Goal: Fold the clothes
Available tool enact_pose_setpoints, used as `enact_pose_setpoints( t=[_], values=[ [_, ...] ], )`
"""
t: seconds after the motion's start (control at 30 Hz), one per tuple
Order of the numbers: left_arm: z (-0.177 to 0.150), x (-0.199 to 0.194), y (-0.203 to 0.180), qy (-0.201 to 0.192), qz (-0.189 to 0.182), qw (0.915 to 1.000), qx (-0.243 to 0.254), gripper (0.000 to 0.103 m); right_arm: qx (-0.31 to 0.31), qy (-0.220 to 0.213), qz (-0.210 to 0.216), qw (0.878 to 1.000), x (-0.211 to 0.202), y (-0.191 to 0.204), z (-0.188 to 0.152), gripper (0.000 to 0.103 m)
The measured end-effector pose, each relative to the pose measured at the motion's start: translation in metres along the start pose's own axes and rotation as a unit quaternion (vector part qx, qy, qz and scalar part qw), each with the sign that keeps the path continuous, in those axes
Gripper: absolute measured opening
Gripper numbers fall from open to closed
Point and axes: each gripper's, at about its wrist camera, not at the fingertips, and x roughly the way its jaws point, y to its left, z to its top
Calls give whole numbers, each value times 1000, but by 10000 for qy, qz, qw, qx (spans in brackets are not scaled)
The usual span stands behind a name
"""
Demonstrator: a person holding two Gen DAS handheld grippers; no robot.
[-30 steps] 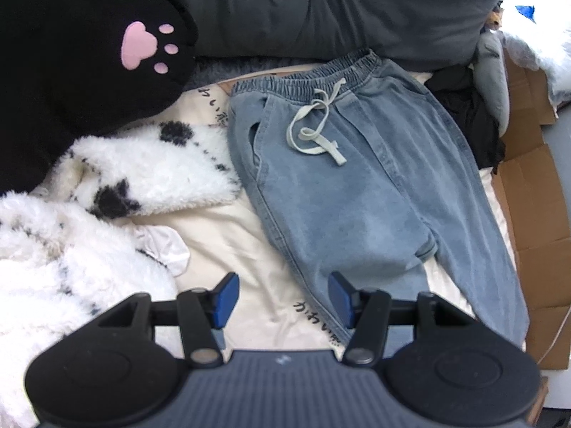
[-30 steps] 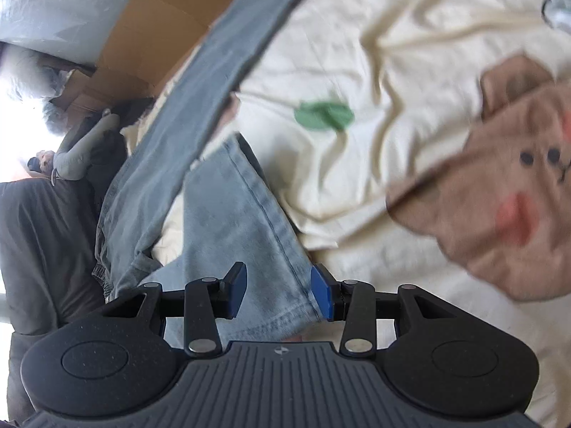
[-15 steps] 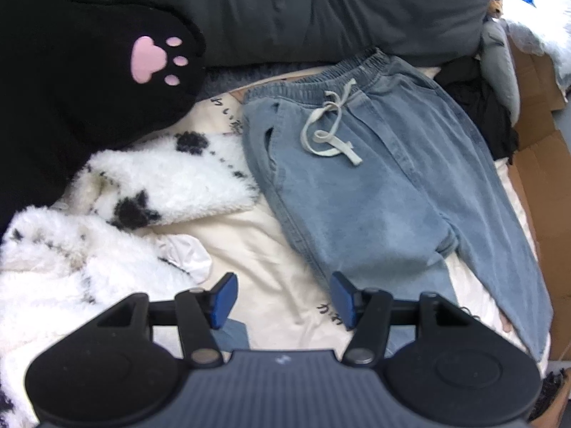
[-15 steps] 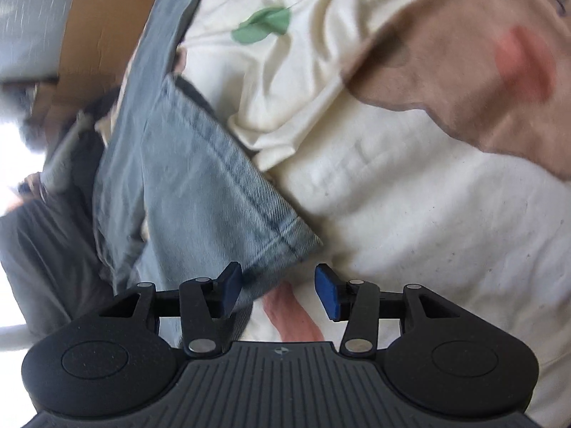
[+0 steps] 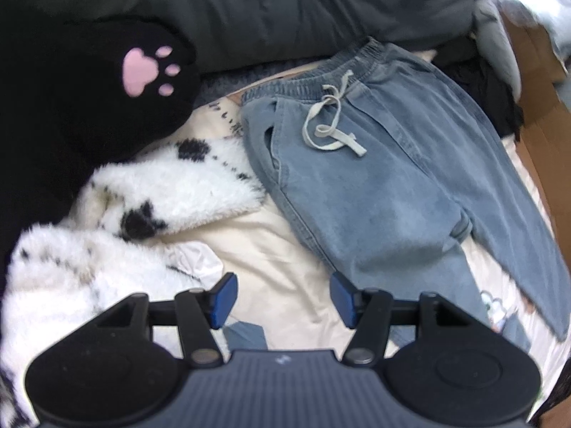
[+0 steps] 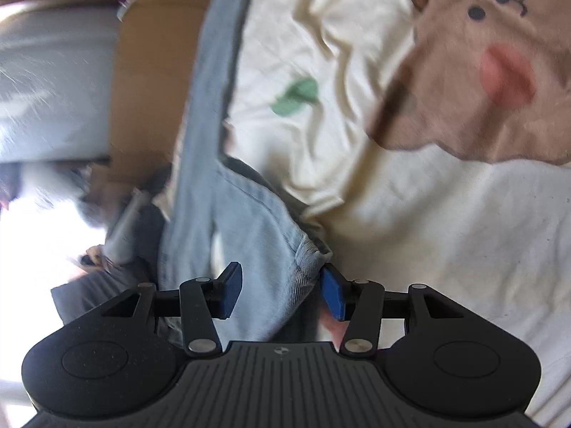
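- Left wrist view: your left gripper (image 5: 283, 299) points down at the bed, its blue fingers (image 5: 224, 299) standing about half apart with nothing between them but cream sheet (image 5: 282, 249).
- The jeans (image 5: 374, 178) lie flat on the sheet ahead and to the right of the fingers, waistband at the far end, against a dark grey duvet (image 5: 321, 3).
- A pale drawstring (image 5: 332, 121) is tied in a loose bow just below the waistband.
- The two legs run toward you and to the right; the near leg passes just beside the right finger, without touching it as far as you can tell.
- A white fluffy blanket with black spots (image 5: 160, 192) lies left of the jeans, touching their left edge near the pocket.
- A black cushion with a pink paw (image 5: 142, 71) sits at the far left, and brown cardboard (image 5: 542, 100) lines the right side.
- Right wrist view: your right gripper (image 6: 282, 294) sits low over a jeans leg (image 6: 249, 228), with the picture blurred.
- Its fingers (image 6: 230, 294) stand about half apart, and the leg's hem end lies between them.
- The right finger is at the hem's corner; the left finger stands clear of the cloth, so the denim is straddled, not pinched.
- Right of the leg spreads the cream sheet with a green patch (image 6: 296, 96), and a brown bear print (image 6: 481, 64) fills the upper right.
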Motion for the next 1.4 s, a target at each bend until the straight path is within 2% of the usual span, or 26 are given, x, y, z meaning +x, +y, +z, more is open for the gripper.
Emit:
enact_pose_setpoints(
  t=[0.13,0.27,0.3,0.33,0.37,0.47,0.8,0.97,1.1,1.4],
  values=[
    [3,-3,8,-34,36,9999,-96,62,-73,65,68,9999,12,2,9,52],
    [2,-5,18,-16,10,9993,-374,62,-188,299,-190,9992,26,3,14,49],
    [2,-5,18,-8,-11,9993,-367,62,-325,348,-252,9985,27,6,14,45],
    [1,-5,17,-8,-51,9994,-329,62,-494,382,-335,9975,27,10,15,28],
    [1,-5,16,-15,-89,9996,-285,62,-622,417,-419,9963,26,13,15,19],
    [-2,-1,14,-7,-175,9994,-299,63,-914,426,-498,9937,15,27,21,14],
    [-18,37,17,85,-644,9953,-711,62,-1888,-137,-741,9791,-44,79,50,9],
    [-21,61,25,167,-1013,9887,-1092,52,-2230,-525,-1025,9680,-74,98,73,8],
    [-14,79,29,148,-1190,9828,-1402,52,-2374,-814,-1337,9587,-96,104,92,8],
    [-1,128,22,194,-1447,9769,-1563,52,-2506,-1151,-1883,9426,-117,96,111,8]
  ],
)
